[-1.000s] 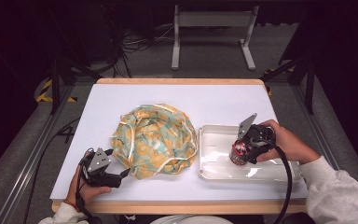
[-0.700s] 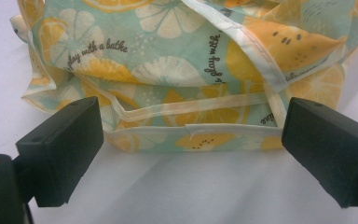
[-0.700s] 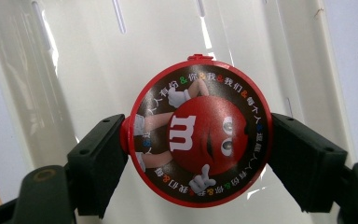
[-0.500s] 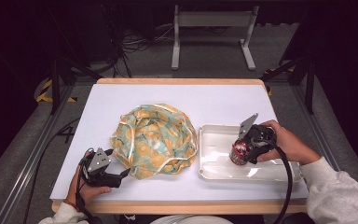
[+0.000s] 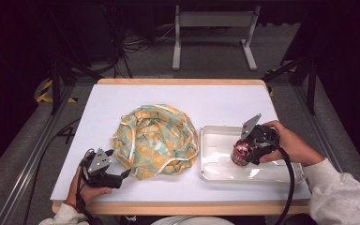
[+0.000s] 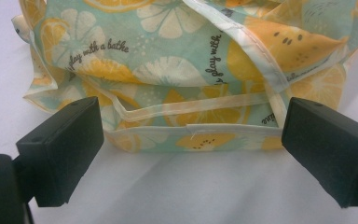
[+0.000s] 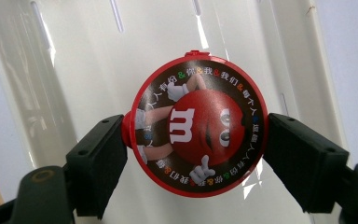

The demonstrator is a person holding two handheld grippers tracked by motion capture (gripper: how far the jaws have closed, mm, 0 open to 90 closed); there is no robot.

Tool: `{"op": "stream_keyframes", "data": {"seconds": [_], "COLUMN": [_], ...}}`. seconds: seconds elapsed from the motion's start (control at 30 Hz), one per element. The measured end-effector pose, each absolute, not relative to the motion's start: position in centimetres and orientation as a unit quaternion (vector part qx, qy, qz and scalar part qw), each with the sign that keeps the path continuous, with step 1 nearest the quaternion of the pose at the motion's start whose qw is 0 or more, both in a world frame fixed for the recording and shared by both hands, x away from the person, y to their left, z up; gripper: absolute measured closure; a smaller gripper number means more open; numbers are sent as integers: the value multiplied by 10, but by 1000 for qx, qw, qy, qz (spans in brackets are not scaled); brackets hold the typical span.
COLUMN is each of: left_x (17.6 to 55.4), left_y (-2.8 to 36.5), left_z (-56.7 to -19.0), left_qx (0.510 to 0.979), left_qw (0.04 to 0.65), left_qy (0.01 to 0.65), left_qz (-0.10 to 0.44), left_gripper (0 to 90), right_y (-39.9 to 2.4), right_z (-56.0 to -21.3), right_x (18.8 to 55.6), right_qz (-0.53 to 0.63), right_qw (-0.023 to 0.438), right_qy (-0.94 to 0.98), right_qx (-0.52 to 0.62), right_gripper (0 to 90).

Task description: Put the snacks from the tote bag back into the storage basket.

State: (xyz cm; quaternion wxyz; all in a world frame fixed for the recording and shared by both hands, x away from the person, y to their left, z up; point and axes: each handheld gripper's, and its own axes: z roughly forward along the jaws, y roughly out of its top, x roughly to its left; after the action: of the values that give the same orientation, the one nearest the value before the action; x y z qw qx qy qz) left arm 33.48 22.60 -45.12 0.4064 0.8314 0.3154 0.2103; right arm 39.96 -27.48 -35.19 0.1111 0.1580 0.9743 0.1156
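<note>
A crumpled cloth bag (image 5: 154, 139) with a lemon and orange print lies at the middle of the white table. My left gripper (image 5: 124, 174) rests at the bag's near left corner, open, its jaws spread wide on either side of the bag's hem (image 6: 191, 133). A round red candy tin (image 5: 240, 153) with a cartoon lid (image 7: 198, 126) hangs over the white plastic tray (image 5: 262, 173) at the right. My right gripper (image 5: 243, 152) is shut on the tin, one jaw on each side of its rim.
The white table top (image 5: 122, 101) has a wooden edge along the front. Dark floor, cables and a metal stand lie beyond the far edge. A person's hands and a grey sleeve (image 5: 342, 197) come in from the bottom.
</note>
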Motion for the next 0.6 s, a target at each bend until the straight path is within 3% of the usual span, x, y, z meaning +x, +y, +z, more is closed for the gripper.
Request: {"op": "stream_keyframes", "data": {"seconds": [0.6], "left_x": [335], "left_y": [226], "left_z": [-451], "left_qx": [831], "left_qw": [408], "left_qy": [314], "left_qz": [210], "left_gripper": [62], "right_y": [-286], "right_z": [-345], "right_x": [395], "right_qz": [184], "right_qw": [122], "right_qy": [955], "right_qx": [199], "right_gripper": [209]}}
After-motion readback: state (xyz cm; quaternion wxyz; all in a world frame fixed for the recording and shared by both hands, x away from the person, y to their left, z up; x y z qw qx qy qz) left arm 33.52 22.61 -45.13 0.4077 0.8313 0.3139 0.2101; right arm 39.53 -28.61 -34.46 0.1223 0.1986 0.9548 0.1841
